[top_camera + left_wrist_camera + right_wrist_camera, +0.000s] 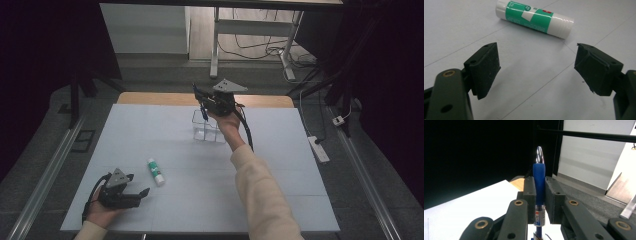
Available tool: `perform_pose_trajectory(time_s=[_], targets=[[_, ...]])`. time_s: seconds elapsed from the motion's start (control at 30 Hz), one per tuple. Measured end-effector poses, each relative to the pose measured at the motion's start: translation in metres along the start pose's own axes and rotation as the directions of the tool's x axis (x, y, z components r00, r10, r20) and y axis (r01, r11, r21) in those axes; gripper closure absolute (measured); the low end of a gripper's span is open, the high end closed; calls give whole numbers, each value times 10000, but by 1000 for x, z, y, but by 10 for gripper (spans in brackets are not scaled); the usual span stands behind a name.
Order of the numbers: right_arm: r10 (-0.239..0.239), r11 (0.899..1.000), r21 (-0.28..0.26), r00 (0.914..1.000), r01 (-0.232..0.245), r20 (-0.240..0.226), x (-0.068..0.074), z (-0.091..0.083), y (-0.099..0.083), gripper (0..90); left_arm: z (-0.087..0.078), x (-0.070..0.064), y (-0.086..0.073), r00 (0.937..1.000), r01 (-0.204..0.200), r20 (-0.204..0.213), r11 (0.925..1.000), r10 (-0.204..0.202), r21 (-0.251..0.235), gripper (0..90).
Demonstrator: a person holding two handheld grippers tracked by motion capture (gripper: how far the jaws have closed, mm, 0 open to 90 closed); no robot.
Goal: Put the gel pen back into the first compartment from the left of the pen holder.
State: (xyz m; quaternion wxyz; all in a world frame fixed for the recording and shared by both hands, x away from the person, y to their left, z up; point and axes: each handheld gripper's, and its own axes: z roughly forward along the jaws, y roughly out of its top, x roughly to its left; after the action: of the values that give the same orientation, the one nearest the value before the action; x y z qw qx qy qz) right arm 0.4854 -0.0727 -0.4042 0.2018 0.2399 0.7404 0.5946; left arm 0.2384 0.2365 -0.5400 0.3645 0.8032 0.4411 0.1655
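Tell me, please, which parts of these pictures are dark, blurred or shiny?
High view: the room at both sides is almost black, while the white table is evenly lit. Left gripper view: the open left gripper looks soft, and the glue stick shows a bright glare strip. Right gripper view: the left half is black, and the silver tip of the pen held by the right gripper reflects light.

- Worktop (280, 195): flat rectangular surface, pale grey-white, faint grid lines; bare wooden edge at far side.
- Green-and-white cylindrical glue stick (155, 171) lies on its side, near-left area.
- Clear plastic compartmented organiser box (207, 131) stands toward the far centre, well apart from the glue stick.
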Motion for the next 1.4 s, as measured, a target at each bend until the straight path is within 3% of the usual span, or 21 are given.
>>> perform_pose_trajectory(time_s=[0.43, 0.53, 0.67, 0.73, 0.9, 1.4], targets=[[175, 9994, -297, 9998, -178, -83, 2, 16, -2, 787, 0, 0, 0, 10000, -5, 12, 10000, 5, -14, 200], [151, 9998, -131, 9999, -151, 12, 1, 18, -6, 778, 0, 0, 0, 10000, -15, 14, 10000, 15, 0, 200], [249, 9992, 287, 9967, -272, 773, 0, 18, -10, 552, 0, 0, 0, 10000, -14, 17, 10000, 14, 2, 200], [277, 9983, 484, 9961, -319, 840, -1, 16, -12, 524, 1, 0, 0, 10000, -37, 30, 10000, 37, 19, 200], [932, 9906, 930, 9925, -1005, 795, -7, 7, -18, 494, 1, -1, 0, 10000, -61, 22, 10000, 61, 33, 200], [534, 9826, 1768, 9983, -565, 225, -12, -28, -31, 500, 1, -2, 0, 9999, -111, 1, 9999, 111, 97, 200]])
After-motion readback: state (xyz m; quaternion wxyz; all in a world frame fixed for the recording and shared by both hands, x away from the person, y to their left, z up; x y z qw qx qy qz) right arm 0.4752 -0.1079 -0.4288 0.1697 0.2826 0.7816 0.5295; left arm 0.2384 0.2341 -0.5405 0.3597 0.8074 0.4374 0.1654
